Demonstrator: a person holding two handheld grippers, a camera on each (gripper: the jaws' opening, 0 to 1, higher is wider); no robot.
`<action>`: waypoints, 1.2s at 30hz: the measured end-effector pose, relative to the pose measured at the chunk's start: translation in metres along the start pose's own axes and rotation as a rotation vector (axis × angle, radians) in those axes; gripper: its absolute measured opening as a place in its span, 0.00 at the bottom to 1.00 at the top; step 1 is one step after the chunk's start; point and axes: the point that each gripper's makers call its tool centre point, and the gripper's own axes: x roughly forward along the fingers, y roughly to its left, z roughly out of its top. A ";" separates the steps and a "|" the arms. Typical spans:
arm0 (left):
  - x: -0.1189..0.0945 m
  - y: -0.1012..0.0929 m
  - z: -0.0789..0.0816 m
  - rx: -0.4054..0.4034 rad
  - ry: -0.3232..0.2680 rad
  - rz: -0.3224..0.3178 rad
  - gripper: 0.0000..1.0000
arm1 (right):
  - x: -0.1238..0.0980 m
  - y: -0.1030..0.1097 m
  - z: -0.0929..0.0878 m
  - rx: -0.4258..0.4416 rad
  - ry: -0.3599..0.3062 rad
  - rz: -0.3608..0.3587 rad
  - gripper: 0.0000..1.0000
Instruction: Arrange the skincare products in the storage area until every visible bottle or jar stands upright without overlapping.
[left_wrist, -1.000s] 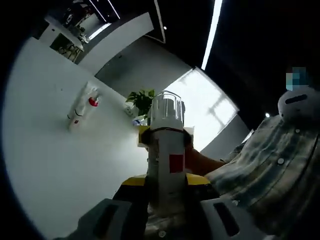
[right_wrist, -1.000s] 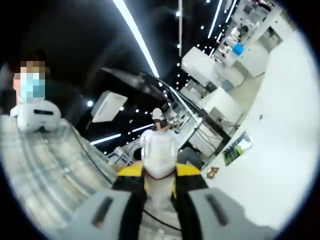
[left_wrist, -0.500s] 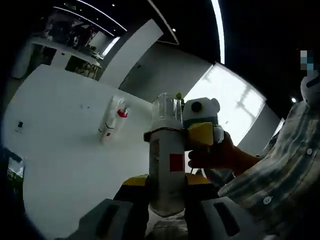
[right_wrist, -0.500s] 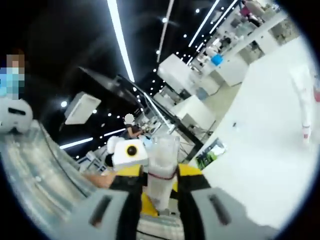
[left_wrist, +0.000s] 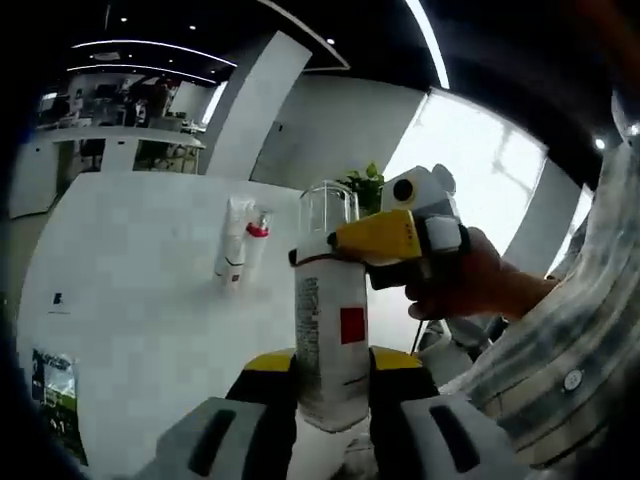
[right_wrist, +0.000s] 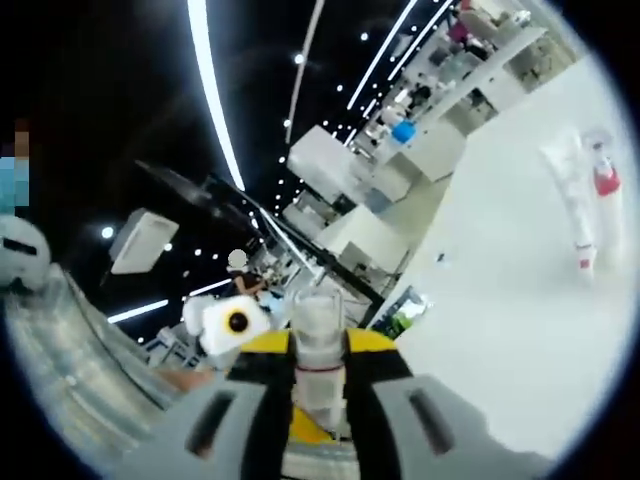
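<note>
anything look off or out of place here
Yes: the bottle is off the table, gripped by both grippers, left gripper on its body, right gripper at its neck. Two white containers are on the table, apparently lying flat rather than upright.

A large open office or lab hall: a black ceiling with long strip lights (right_wrist: 205, 90), rows of white desks (right_wrist: 445, 140) crowded with equipment, a broad white table (left_wrist: 140, 300), a potted plant (left_wrist: 362, 185) and a wide bright window (left_wrist: 480, 190)
</note>
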 end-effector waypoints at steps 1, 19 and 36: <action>-0.002 -0.007 0.002 -0.022 -0.011 -0.051 0.27 | -0.002 0.005 0.000 -0.002 0.010 0.032 0.17; -0.003 -0.044 0.002 -0.038 0.028 -0.325 0.22 | -0.007 0.048 -0.013 -0.161 0.204 0.248 0.17; -0.015 0.034 0.016 0.042 -0.060 0.182 0.22 | 0.020 0.012 -0.008 -0.300 0.141 -0.098 0.25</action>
